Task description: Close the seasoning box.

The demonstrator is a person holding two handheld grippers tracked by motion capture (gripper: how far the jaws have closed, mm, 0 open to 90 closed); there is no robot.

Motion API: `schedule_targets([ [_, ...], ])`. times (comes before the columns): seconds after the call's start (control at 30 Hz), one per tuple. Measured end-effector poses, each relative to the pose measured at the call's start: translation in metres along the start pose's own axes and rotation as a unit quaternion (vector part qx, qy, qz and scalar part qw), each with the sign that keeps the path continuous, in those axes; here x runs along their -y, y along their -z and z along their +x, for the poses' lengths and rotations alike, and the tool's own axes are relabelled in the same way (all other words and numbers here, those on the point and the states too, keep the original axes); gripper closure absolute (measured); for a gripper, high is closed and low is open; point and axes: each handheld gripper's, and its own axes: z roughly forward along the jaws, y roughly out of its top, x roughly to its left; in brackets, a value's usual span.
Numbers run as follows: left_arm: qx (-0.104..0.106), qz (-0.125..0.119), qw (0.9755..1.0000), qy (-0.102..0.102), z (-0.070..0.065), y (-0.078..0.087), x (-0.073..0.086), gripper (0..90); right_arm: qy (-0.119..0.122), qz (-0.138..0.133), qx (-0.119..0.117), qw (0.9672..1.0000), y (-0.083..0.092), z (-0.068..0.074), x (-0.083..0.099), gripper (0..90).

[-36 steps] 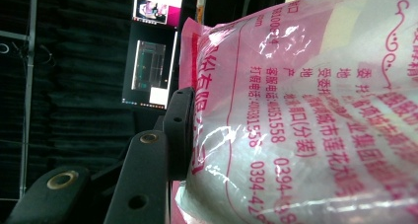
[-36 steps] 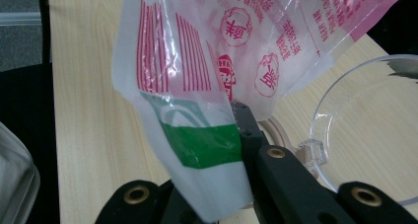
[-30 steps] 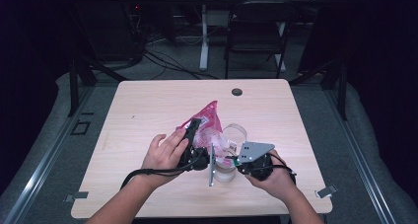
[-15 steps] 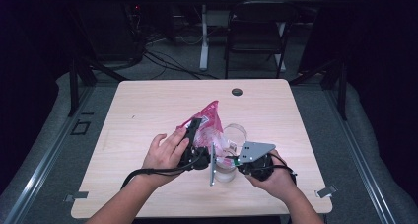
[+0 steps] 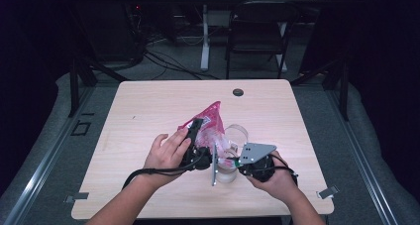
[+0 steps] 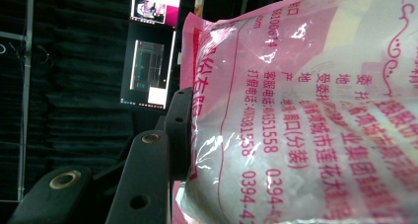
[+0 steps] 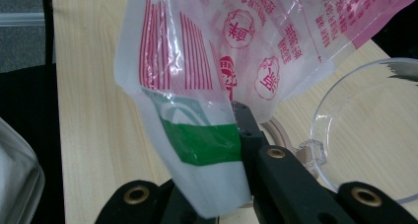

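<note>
A pink-and-clear printed plastic bag point(image 5: 210, 123) is held up over the middle of the wooden table point(image 5: 148, 111), its pink tip pointing away from me. My left gripper point(image 5: 199, 132) is shut on the bag's side; in the left gripper view one black finger point(image 6: 178, 130) presses the film of the bag point(image 6: 305, 110). My right gripper point(image 7: 229, 135) is shut on the bag's green-and-white corner point(image 7: 202, 145), and it sits under its grey plate point(image 5: 255, 151). Beside the bag stands a clear round cup with a handle point(image 7: 374, 130), also point(image 5: 236, 133).
A second clear container point(image 5: 225, 174) sits on the table below the bag, between my hands. A small black round disc point(image 5: 238, 92) lies near the table's far edge. Behind the table are a dark chair point(image 5: 257, 36) and cables on the floor.
</note>
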Motion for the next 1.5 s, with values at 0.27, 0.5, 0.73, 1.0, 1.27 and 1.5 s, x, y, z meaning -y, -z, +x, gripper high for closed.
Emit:
schedule_targets([
  [0.27, 0.001, 0.001, 1.0, 0.003, 0.0004, -0.0015, 0.0012, 63.8, 0.001, -0.001, -0.002, 1.0, 0.0001, 0.0008, -0.0004, 90.0],
  [0.5, 0.0, 0.001, 1.0, 0.002, 0.0008, -0.0021, 0.0017, 64.0, 0.003, -0.002, -0.003, 1.0, 0.0, 0.0015, -0.0001, 90.0],
  [0.73, 0.0, 0.001, 1.0, 0.003, 0.0011, -0.0016, 0.0021, 64.0, 0.004, -0.002, -0.004, 1.0, 0.0004, 0.002, -0.0002, 90.0],
  [1.0, 0.002, 0.002, 1.0, 0.004, 0.0018, -0.0013, 0.0031, 64.1, 0.005, -0.002, -0.005, 1.0, 0.0006, 0.0022, -0.0009, 90.0],
  [1.27, 0.005, 0.006, 1.0, 0.006, 0.0019, -0.0013, 0.0045, 64.2, 0.008, -0.002, -0.003, 1.0, 0.0008, 0.0036, -0.0022, 90.0],
  [1.5, 0.006, 0.006, 1.0, 0.005, 0.0009, -0.001, 0.0048, 64.2, 0.009, 0.0, -0.003, 1.0, 0.0004, 0.0035, -0.0021, 90.0],
])
